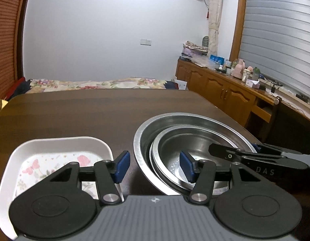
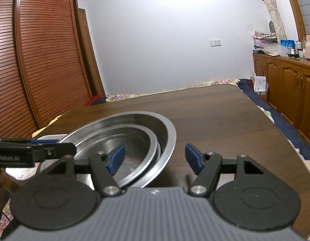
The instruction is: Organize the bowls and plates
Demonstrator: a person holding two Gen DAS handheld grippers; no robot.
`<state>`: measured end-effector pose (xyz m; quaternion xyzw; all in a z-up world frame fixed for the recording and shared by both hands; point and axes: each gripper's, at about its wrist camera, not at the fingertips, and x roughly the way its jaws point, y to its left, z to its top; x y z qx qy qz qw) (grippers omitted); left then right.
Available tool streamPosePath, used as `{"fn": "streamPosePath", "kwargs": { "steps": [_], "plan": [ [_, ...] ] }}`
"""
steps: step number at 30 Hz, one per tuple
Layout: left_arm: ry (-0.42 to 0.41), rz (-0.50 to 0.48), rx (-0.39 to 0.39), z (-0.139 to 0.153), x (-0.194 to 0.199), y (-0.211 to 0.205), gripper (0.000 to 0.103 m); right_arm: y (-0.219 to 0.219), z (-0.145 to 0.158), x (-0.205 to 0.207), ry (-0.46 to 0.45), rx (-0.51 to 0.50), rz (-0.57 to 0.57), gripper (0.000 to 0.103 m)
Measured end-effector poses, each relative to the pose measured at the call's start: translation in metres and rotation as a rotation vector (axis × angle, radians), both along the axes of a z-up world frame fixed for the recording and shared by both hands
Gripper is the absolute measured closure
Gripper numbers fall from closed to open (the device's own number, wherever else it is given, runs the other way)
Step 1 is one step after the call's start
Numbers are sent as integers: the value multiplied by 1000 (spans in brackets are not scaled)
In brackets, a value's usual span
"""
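A large steel bowl (image 1: 143,138) stands on the dark wooden table (image 1: 74,112) with a smaller steel bowl (image 1: 175,140) nested inside it. A white square plate with a floral print (image 1: 54,146) lies to its left. My left gripper (image 1: 154,165) is open, its jaws astride the near left rim of the large bowl. My right gripper (image 2: 155,160) is open, its jaws astride the right rim of the large bowl (image 2: 169,140); the smaller bowl (image 2: 135,138) sits inside. The right gripper also shows at the right in the left wrist view (image 1: 255,154).
A bed with a floral cover (image 1: 98,84) lies beyond the table's far edge. Wooden cabinets with bottles (image 1: 225,84) line the right wall. A slatted wardrobe (image 2: 44,60) stands at the left. The table's right edge (image 2: 275,124) is near my right gripper.
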<state>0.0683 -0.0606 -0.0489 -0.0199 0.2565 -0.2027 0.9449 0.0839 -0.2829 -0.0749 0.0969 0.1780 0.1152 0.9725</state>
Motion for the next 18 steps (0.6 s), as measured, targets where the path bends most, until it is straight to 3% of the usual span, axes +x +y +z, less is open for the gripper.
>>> {"fn": "streamPosePath", "kwargs": {
  "steps": [18],
  "plan": [
    [28, 25, -20, -7, -2, -5, 69, 14, 3, 0, -16, -67, 18, 64]
  ]
}}
